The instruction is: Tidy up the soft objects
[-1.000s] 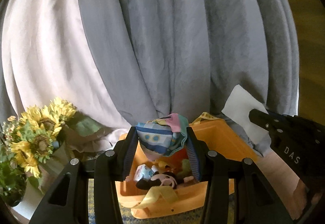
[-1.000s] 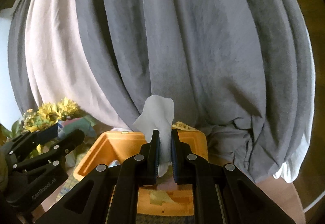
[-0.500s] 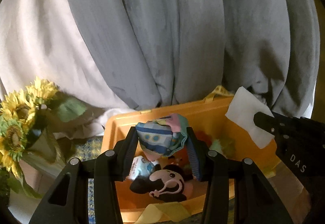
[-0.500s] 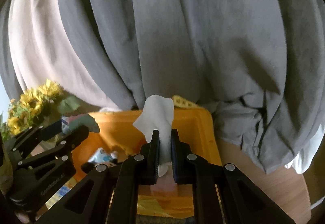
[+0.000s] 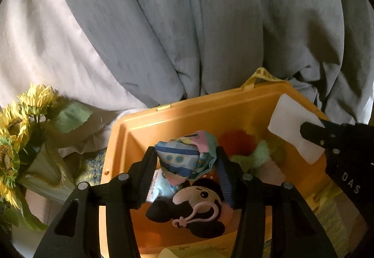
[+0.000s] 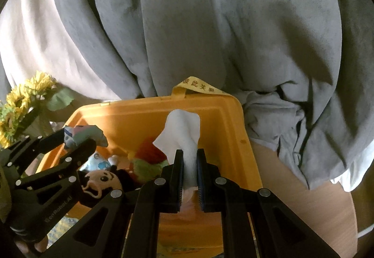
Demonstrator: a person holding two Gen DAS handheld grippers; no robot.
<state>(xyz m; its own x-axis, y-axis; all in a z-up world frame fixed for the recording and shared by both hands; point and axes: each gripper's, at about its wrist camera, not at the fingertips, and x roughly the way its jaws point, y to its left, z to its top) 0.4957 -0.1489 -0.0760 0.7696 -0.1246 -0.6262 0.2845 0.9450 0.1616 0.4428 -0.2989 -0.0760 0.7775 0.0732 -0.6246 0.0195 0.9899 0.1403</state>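
An orange plastic bin point(image 5: 196, 113) point(image 6: 236, 117) sits below both grippers. My left gripper point(image 5: 185, 155) is shut on a bunched blue, pink and green patterned cloth point(image 5: 187, 155) and holds it over the bin's left half; it also shows in the right wrist view point(image 6: 80, 135). My right gripper point(image 6: 188, 155) is shut on a white cloth point(image 6: 181, 131) over the bin's right half; the cloth shows in the left wrist view point(image 5: 292, 124). Inside lie a black mouse plush point(image 5: 196, 209), a red and green plush point(image 5: 245, 148) and a small blue printed item point(image 5: 161, 185).
Grey and white drapes point(image 5: 187, 36) hang close behind the bin. A bunch of artificial sunflowers point(image 5: 14, 131) stands to the left. A yellow ribbon tag point(image 6: 198, 87) sticks up at the bin's back rim. Wooden tabletop point(image 6: 303, 199) shows to the right.
Both grippers have moved forward and down over the bin, each still holding its cloth. The bin now looks larger and its inside is in fuller view.
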